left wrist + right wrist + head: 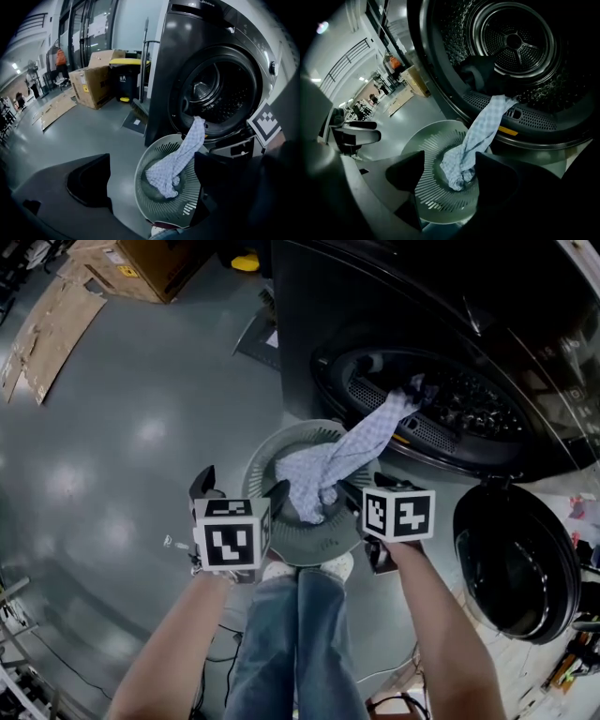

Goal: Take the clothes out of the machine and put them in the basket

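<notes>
Head view only: open door (511,568) at lower right, jeans-clad legs (295,643) at bottom centre. Right gripper view only: dark garment (480,75) deep inside the drum (518,40), upper centre. Checked cloth (347,460) draped from the mouth of the machine (309,296) into the basket (314,545), lower end bunched on its floor. Left gripper (152,161) spread wide, gripping nothing. Right gripper (450,159) parted too, clear of the cloth seen between its jaws.

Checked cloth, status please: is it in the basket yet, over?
Left tool open, empty. Right tool open, gripping nothing. Cloth half in basket, tail over drum lip. Nothing in the way.
</notes>
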Available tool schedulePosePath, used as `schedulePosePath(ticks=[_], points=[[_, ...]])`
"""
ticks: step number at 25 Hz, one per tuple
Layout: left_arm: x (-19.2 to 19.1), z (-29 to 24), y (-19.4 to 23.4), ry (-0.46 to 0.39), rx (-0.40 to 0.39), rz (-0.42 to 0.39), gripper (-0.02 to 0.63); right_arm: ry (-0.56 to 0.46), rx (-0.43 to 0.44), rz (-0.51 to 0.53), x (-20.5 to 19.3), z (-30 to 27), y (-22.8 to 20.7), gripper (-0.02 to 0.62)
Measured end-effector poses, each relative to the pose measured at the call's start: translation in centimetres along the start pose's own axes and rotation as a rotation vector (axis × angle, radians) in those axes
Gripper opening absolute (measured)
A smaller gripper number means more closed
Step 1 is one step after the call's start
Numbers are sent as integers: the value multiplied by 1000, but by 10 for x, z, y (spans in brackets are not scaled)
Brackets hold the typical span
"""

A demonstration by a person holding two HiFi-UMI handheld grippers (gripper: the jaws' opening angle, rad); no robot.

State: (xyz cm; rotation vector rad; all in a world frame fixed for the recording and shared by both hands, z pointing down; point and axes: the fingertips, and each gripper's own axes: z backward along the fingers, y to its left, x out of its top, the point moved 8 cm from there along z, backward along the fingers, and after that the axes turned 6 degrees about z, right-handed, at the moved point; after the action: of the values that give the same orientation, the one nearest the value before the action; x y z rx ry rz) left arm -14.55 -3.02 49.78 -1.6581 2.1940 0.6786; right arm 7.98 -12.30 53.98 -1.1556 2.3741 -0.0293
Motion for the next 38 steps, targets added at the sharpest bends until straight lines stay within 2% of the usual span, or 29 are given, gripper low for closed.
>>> schedulePosePath(ticks=[3, 8, 13, 19, 23, 26, 31, 33, 34, 35, 36, 38], points=[[2, -11, -7, 8, -1, 2, 565, -21, -58, 53, 17, -3, -22, 336], [10, -25, -16, 10, -6, 6, 564, -106, -173, 212, 48, -3, -54, 336], [21, -38, -23, 10, -4, 13, 565, -147, -232, 272, 75, -10, -85, 336], [27, -50, -27, 10, -3, 10, 565, -117, -281, 360, 99, -31, -114, 336], [26, -58, -26, 9, 4, 27, 565, -48, -296, 386, 101, -49, -128, 336], [25, -64, -24, 12, 8, 22, 565, -1, -317, 386, 101, -63, -136, 336], [24, -67, -19, 15, 21, 26, 565, 3, -306, 373, 103, -68, -142, 339], [22, -66, -18, 18, 26, 32, 565, 9, -299, 417, 103, -66, -138, 305], [21, -66, -17, 19, 26, 35, 565, 6, -285, 453, 105, -64, -133, 245], [21, -65, -17, 19, 27, 37, 564, 1, -267, 479, 107, -61, -127, 88], [20, -64, -16, 18, 28, 38, 565, -1, -256, 483, 108, -59, -121, 54], [20, -60, -15, 18, 29, 39, 565, -7, -257, 450, 106, -56, -114, 52]])
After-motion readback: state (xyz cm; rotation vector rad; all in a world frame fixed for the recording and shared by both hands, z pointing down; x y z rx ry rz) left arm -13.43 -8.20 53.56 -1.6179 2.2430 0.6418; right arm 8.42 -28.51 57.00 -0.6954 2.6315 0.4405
